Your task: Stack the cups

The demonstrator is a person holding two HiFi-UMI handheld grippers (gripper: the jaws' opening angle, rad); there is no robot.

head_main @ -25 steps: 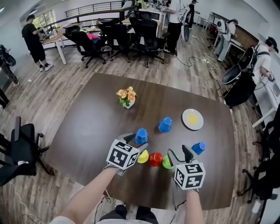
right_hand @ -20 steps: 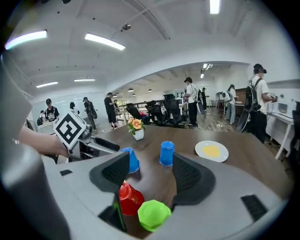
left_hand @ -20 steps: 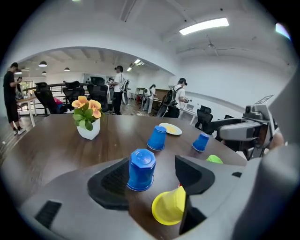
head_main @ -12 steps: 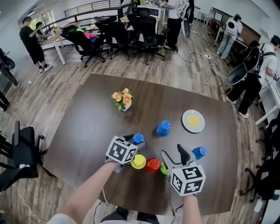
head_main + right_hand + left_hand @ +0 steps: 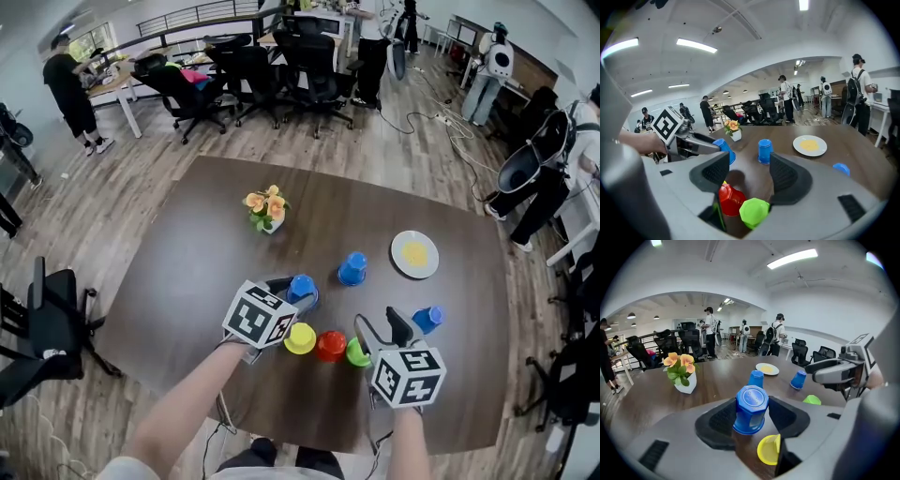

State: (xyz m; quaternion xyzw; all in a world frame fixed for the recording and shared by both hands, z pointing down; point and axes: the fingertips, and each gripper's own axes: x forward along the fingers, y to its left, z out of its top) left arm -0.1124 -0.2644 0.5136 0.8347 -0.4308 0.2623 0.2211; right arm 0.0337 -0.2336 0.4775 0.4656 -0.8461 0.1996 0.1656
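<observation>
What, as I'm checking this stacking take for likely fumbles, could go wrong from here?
The left gripper has jaws that have just been closing on the upside-down blue cup; its tapered wall could slip out on lifting.
The yellow cup sits right beside that gripper's jaw and could get knocked.
The open right gripper hangs over the green cup, close beside the red cup; closing might nudge both.

Worktop (image 5: 187,272) dark brown. Near-left cup (image 5: 301,287), far cup (image 5: 352,268) and right cup (image 5: 427,319) all blue. Near row, left to right: yellow cup (image 5: 300,338), red cup (image 5: 331,345), green cup (image 5: 357,352). Plate (image 5: 398,262) white, yellow centre. Flowers (image 5: 265,202) orange-yellow, green leaves, white pot (image 5: 274,226). Left hand-held gripper (image 5: 298,292) and right hand-held gripper (image 5: 380,322) grey, black pads, black-and-white square-marker cubes.
</observation>
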